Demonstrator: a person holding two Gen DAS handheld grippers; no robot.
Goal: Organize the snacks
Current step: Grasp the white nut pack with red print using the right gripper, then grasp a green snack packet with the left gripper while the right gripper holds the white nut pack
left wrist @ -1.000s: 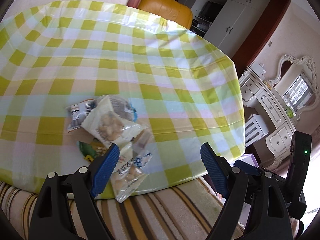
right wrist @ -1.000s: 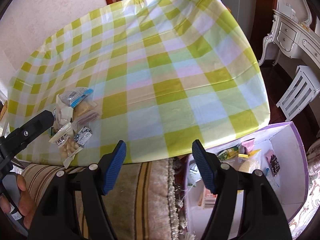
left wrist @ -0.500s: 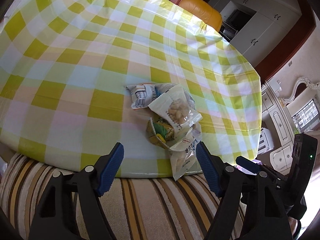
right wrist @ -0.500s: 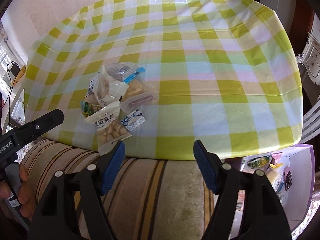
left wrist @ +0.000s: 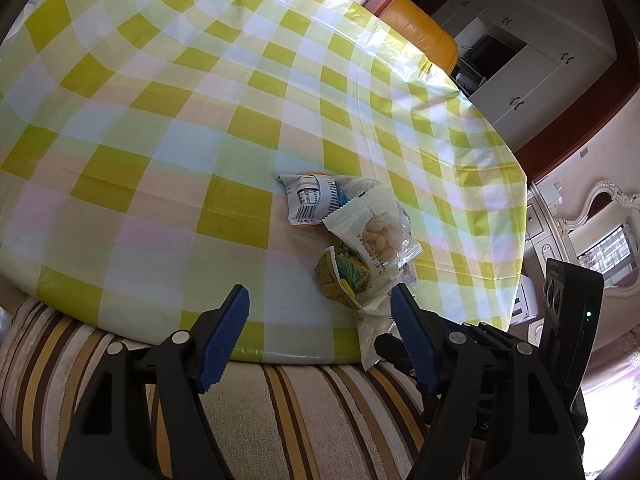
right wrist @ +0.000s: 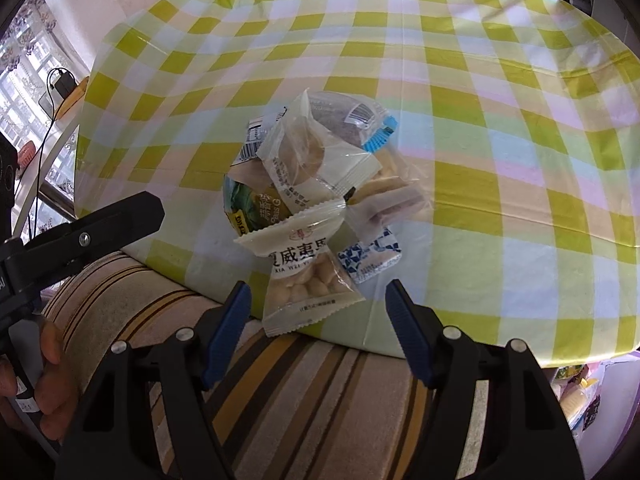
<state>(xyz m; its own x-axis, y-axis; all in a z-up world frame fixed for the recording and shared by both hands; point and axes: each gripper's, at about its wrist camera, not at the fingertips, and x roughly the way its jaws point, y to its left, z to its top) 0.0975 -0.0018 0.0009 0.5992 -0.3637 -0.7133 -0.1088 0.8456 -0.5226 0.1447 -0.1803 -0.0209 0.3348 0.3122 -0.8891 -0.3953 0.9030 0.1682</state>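
Green-and-white checked plastic covers the table (right wrist: 460,92), and a small heap of snack packets (right wrist: 316,184) is piled near its front edge, above a striped cushion (right wrist: 304,392). Both grippers are seen with their blue pads spread and nothing between them; the left gripper (left wrist: 320,340) is set just short of the heap, its jaws having narrowed somewhat, while the right gripper (right wrist: 318,330) is lined up on the nearest white nut packet (right wrist: 304,280), whose lower seal overhangs the table edge. A grasp on that packet seems to be the step in hand. It would best be taken by the crimped seal or across the flat body, so that the slippery film is not squeezed out sideways and the neighbouring blue-patterned packet (right wrist: 370,256) is not dragged along. A purple-rimmed box (right wrist: 608,368) beside the table, already holding packets, is probably the destination.
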